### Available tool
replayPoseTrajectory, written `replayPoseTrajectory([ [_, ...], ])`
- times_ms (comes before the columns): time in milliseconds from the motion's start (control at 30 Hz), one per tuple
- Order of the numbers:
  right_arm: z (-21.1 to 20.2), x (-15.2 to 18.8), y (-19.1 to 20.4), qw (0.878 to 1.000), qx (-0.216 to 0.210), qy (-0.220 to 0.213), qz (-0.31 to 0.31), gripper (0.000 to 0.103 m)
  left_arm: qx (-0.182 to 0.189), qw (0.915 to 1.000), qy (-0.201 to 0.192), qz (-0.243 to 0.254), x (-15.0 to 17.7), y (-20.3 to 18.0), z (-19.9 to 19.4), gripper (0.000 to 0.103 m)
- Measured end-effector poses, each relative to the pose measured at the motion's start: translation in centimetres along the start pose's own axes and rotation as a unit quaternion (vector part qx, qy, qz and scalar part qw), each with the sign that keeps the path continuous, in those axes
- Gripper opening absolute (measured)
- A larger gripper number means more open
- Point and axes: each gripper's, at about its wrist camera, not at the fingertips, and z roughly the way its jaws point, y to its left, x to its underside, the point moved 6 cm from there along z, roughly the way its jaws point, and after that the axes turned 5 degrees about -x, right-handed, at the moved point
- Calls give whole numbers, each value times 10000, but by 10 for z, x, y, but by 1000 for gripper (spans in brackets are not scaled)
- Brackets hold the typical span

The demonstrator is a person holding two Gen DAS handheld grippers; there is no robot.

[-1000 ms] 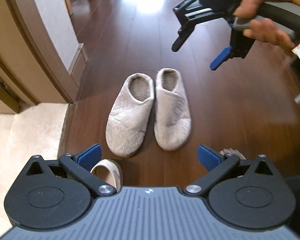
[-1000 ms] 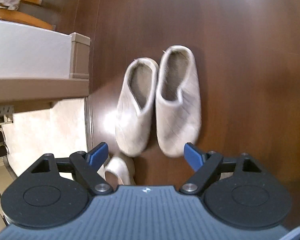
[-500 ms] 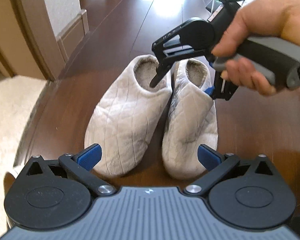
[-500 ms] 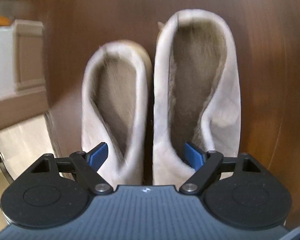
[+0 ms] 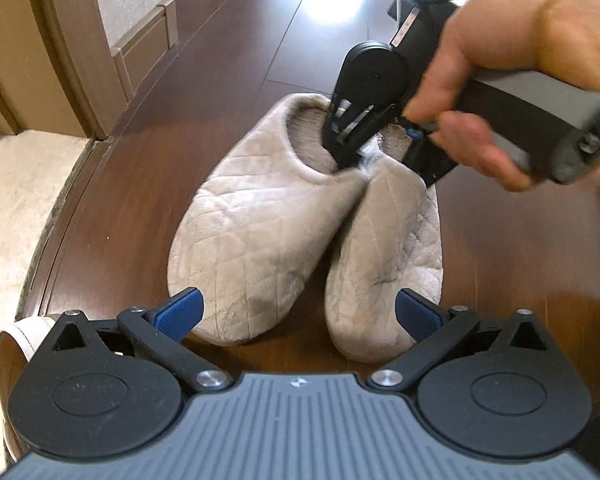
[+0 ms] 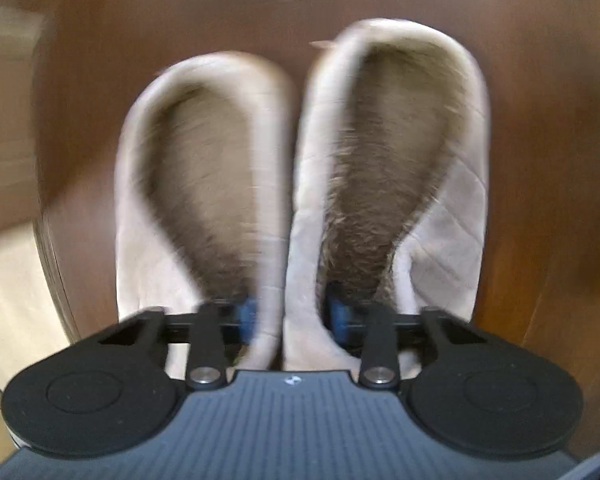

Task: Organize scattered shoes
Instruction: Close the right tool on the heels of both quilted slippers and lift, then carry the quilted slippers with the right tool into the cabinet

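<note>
Half a second ago the right gripper (image 6: 292,314) hovered spread above the slippers; now its fingers (image 6: 247,312) have dropped, one into each opening, and pinch the two inner walls together. Both slippers (image 5: 300,240) lie side by side on the wood floor (image 5: 112,216). That soft plush could slide free and drop one slipper if lifted. Only the left wrist view shows the left gripper (image 5: 298,314) spread wide, empty, at the slippers' toes, and a white shoe (image 5: 18,334) left of them.

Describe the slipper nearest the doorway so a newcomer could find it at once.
Start at the door frame beside the dark wood floor. Two beige quilted slippers lie together there; take the slipper on the frame's side. Unlike its partner, it overlaps on top where they meet.
</note>
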Motion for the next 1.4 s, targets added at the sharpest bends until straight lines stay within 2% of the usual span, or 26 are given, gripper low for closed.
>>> replayPoseTrajectory([
  [133, -20, 14, -7, 9993, -348, 70, 85, 14, 80, 9995, 93, 278, -4, -10, -10, 103],
  [300, -70, 45, -38, 9965, -604, -50, 572, 14, 315, 9929, 230, 1126, -11, -34, -44, 103],
  [367, -94, 61, -53, 9945, -673, -135, 787, 14, 519, 9850, 304, 1617, -14, -49, -65, 103],
  [467, -145, 100, -89, 9863, -863, -425, 1342, 14, 772, 9672, 329, 2399, -12, -73, -93, 103],
  [533, -170, 123, -116, 9778, -987, -675, 1721, 14, 971, 9486, 296, 2997, -8, -92, -114, 103],
  [667, -212, 191, -162, 9501, -1251, -1291, 2548, 14, 1438, 8962, 106, 4195, 13, -136, -160, 103],
  [700, -223, 217, -177, 9405, -1329, -1458, 2768, 14, 1497, 8890, 91, 4327, 17, -142, -166, 103],
  [767, -242, 271, -209, 9183, -1449, -1762, 3235, 14, 1771, 8560, 5, 4856, 38, -169, -194, 103],
  [800, -247, 299, -226, 9075, -1490, -1869, 3455, 14, 1918, 8428, -46, 5029, 49, -183, -208, 103],
  [900, -257, 380, -274, 8773, -1545, -2089, 4035, 14, 2255, 8157, -78, 5326, 82, -217, -236, 103],
  [933, -258, 406, -288, 8680, -1551, -2143, 4203, 14, 2440, 7984, -97, 5504, 104, -236, -252, 103],
  [1033, -262, 497, -337, 8374, -1561, -2296, 4708, 14, 2780, 7626, -25, 5841, 155, -273, -279, 103],
  [1167, -253, 617, -400, 7956, -1614, -2449, 5300, 14, 3150, 7035, 43, 6370, 240, -325, -312, 103],
  [1200, -247, 645, -418, 7855, -1641, -2486, 5424, 14, 3189, 6955, 36, 6439, 251, -330, -313, 103],
  [1267, -234, 690, -449, 7695, -1705, -2540, 5607, 14, 3306, 6684, 32, 6663, 305, -359, -320, 103],
  [1400, -193, 787, -538, 7401, -1722, -2604, 5957, 14, 3522, 6384, 151, 6842, 393, -402, -299, 103],
])
